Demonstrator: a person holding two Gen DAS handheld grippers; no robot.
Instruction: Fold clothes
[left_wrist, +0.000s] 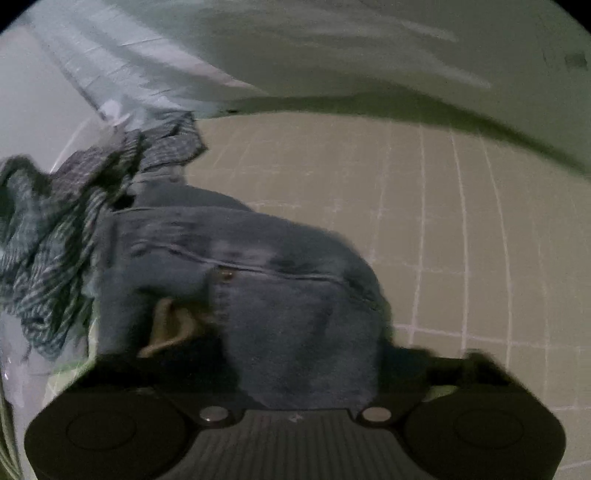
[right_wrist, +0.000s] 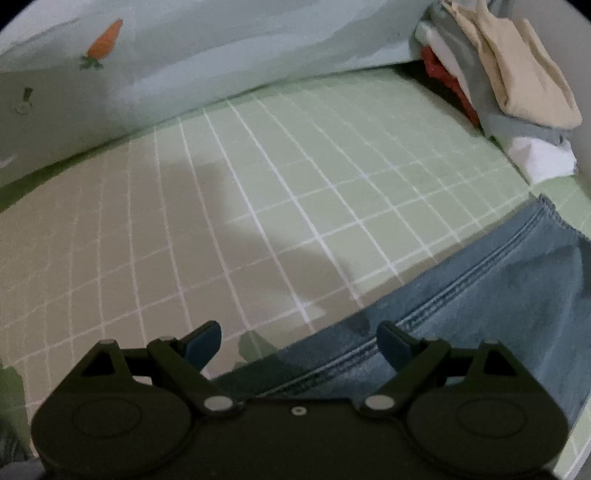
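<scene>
Blue denim jeans (left_wrist: 266, 280) hang bunched in front of my left gripper (left_wrist: 299, 373), which is shut on the jeans; the cloth hides its fingers. In the right wrist view a leg of the jeans (right_wrist: 480, 291) lies flat on the green checked sheet (right_wrist: 258, 206), running to the right. My right gripper (right_wrist: 297, 341) is open and empty, low over the edge of that leg, with its blue pads (right_wrist: 391, 343) apart.
A crumpled plaid shirt (left_wrist: 62, 229) lies left of the jeans. A stack of folded clothes (right_wrist: 498, 88) sits at the far right of the bed. A pale quilt with a carrot print (right_wrist: 147, 55) lies along the back.
</scene>
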